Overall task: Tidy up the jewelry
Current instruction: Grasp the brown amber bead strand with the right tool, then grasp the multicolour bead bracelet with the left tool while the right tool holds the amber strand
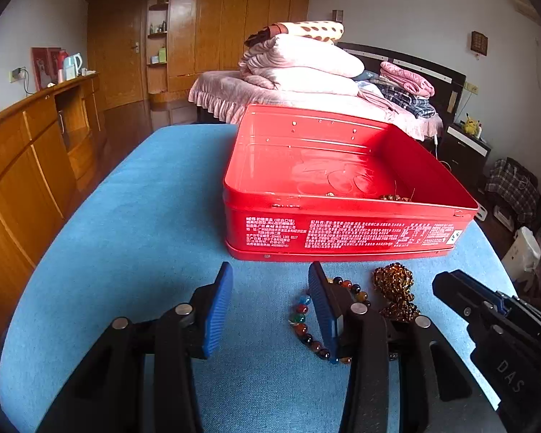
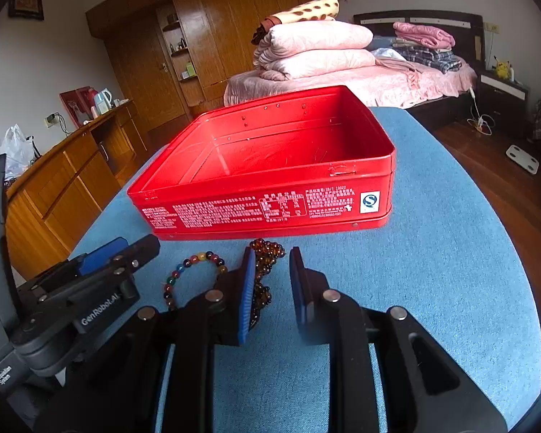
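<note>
Left wrist view showed the left gripper (image 1: pixel 270 281) with jaws spread wide and empty over the blue tablecloth (image 1: pixel 126 234), its right finger beside the multicoloured bead bracelet (image 1: pixel 303 319). The amber bead necklace (image 1: pixel 395 290) lay just before the red tin box (image 1: pixel 342 231). The right gripper (image 2: pixel 272 270) had jaws narrowly parted, holding nothing, beside that necklace (image 2: pixel 265 256).

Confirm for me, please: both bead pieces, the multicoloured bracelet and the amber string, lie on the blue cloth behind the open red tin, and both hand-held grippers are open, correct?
Not quite. The multicoloured bracelet and the amber string lie in front of the red tin, on its near side, not behind it, as the right wrist view shows. The rest holds: they lie on the blue cloth, and the left hand-held gripper and right hand-held gripper are open.
</note>
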`<action>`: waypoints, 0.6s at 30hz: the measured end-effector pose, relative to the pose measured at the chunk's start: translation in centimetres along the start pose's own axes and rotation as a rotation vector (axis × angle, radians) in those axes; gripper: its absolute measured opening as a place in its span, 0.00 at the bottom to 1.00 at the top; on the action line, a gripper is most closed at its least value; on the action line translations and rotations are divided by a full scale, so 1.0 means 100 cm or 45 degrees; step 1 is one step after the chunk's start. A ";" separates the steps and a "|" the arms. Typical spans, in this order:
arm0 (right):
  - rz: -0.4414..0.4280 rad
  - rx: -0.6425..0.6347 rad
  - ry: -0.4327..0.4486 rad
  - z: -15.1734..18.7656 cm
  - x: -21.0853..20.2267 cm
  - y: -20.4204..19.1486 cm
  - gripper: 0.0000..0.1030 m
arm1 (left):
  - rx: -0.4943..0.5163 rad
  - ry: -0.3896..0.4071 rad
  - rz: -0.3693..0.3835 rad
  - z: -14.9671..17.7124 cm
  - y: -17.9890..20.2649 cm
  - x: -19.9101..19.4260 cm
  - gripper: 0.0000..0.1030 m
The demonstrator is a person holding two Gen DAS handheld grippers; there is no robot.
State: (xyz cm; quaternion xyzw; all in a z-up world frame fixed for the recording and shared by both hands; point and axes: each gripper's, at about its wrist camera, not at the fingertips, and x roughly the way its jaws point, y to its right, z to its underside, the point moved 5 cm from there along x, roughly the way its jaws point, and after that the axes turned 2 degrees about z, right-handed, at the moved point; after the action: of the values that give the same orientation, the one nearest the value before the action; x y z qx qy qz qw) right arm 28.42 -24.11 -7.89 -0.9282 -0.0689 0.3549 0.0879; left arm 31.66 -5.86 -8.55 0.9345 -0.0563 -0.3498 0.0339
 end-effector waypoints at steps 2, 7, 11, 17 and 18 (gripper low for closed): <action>-0.006 0.016 -0.032 0.001 0.005 0.001 0.29 | -0.006 0.015 -0.003 -0.002 -0.001 -0.002 0.42; -0.015 0.005 -0.105 0.003 0.020 -0.010 0.36 | -0.006 0.039 -0.013 -0.004 -0.001 -0.006 0.42; -0.006 0.024 -0.199 0.006 0.040 -0.016 0.37 | -0.025 0.074 -0.025 -0.007 -0.002 -0.011 0.41; -0.009 0.034 -0.202 0.008 0.039 -0.015 0.22 | -0.041 0.112 -0.035 -0.010 -0.005 -0.018 0.41; -0.016 0.032 -0.198 0.008 0.037 -0.014 0.21 | -0.042 0.112 -0.034 -0.011 -0.005 -0.018 0.41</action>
State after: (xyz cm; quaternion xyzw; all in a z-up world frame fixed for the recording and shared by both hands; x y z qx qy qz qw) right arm 30.50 -21.93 -10.58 -0.8962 -0.0768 0.4263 0.0962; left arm 31.07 -5.08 -6.66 0.9490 -0.0367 -0.3097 0.0471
